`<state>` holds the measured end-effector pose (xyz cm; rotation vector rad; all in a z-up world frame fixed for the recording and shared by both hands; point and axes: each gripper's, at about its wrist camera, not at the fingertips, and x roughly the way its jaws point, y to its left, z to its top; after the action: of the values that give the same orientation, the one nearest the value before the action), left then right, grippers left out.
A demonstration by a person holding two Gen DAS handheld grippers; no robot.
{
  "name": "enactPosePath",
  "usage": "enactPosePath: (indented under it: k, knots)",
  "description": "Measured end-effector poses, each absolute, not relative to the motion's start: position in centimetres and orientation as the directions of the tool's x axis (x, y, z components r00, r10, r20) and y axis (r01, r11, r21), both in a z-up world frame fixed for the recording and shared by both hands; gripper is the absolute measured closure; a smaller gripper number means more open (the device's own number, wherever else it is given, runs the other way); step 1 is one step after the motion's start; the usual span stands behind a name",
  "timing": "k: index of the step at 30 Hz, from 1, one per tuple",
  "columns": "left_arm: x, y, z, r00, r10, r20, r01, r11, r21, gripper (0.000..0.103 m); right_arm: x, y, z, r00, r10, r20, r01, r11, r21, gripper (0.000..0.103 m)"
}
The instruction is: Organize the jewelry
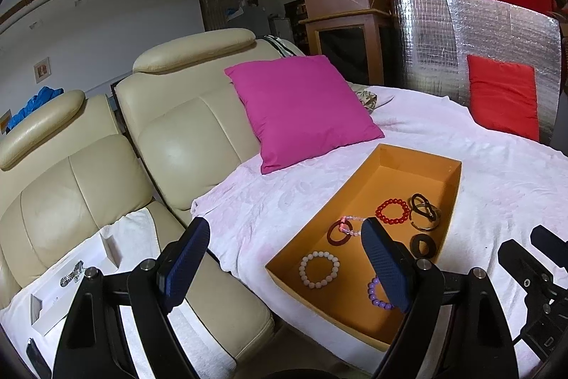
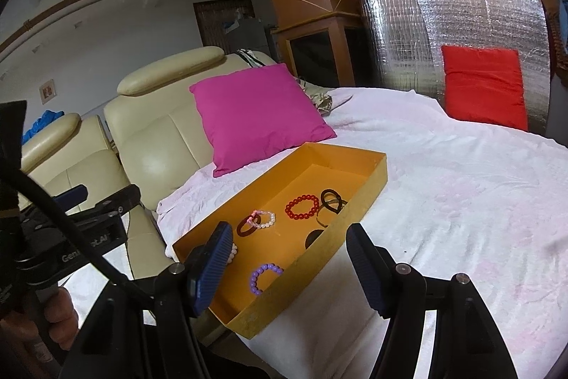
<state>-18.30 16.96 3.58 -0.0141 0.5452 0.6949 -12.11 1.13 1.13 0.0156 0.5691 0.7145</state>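
An orange tray (image 1: 369, 166) (image 2: 358, 215) lies on a pale pink cloth and holds several bracelets: a red bead one (image 1: 392, 211) (image 2: 302, 207), a white bead one (image 1: 318, 269), a purple bead one (image 1: 377, 294) (image 2: 263, 276), a pink-and-clear one on a dark ring (image 1: 342, 229) (image 2: 255, 222), and dark bangles (image 1: 424, 214) (image 2: 332, 201). My left gripper (image 1: 284, 269) is open and empty above the tray's near left corner. My right gripper (image 2: 289, 267) is open and empty over the tray's near end.
A magenta cushion (image 1: 301, 109) (image 2: 259, 112) leans on the cream leather sofa (image 1: 184, 130) behind the tray. A white box (image 1: 76, 276) with a metal watch lies on the left seat. A red cushion (image 1: 504, 96) (image 2: 484, 84) stands against silver foil board at the back right.
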Motion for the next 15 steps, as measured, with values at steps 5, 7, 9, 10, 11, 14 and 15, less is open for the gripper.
enactPosePath:
  k: [5, 7, 9, 10, 11, 14, 15]
  knots:
    - [-18.1, 17.1, 3.5, 0.632, 0.605, -0.485, -0.611, 0.773, 0.169, 0.016, -11.8, 1.4, 0.9, 0.607, 0.624, -0.493, -0.615, 0.761, 0.207, 0.033]
    - [-18.0, 17.1, 3.4, 0.63, 0.606, -0.485, -0.611, 0.773, 0.172, 0.016, -11.7, 1.4, 0.9, 0.606, 0.624, -0.493, -0.615, 0.761, 0.207, 0.033]
    - [-17.9, 17.0, 3.3, 0.63, 0.604, -0.488, -0.608, 0.775, 0.173, 0.016, -11.7, 1.4, 0.9, 0.607, 0.624, -0.492, -0.614, 0.761, 0.208, 0.033]
    - [-17.9, 17.0, 3.3, 0.629, 0.605, -0.488, -0.608, 0.774, 0.175, 0.016, -11.7, 1.4, 0.9, 0.607, 0.624, -0.492, -0.615, 0.761, 0.207, 0.033]
    - [-17.8, 16.9, 3.2, 0.629, 0.606, -0.487, -0.608, 0.774, 0.178, 0.016, -11.7, 1.4, 0.8, 0.608, 0.623, -0.492, -0.615, 0.762, 0.205, 0.033]
    - [-17.5, 16.4, 3.3, 0.639, 0.6, -0.482, -0.598, 0.781, 0.18, 0.016, -11.6, 1.2, 0.9, 0.613, 0.618, -0.492, -0.613, 0.765, 0.198, 0.033]
    - [-17.2, 16.0, 3.3, 0.647, 0.591, -0.481, -0.587, 0.789, 0.181, 0.016, -11.6, 1.0, 0.9, 0.618, 0.614, -0.491, -0.611, 0.768, 0.191, 0.033]
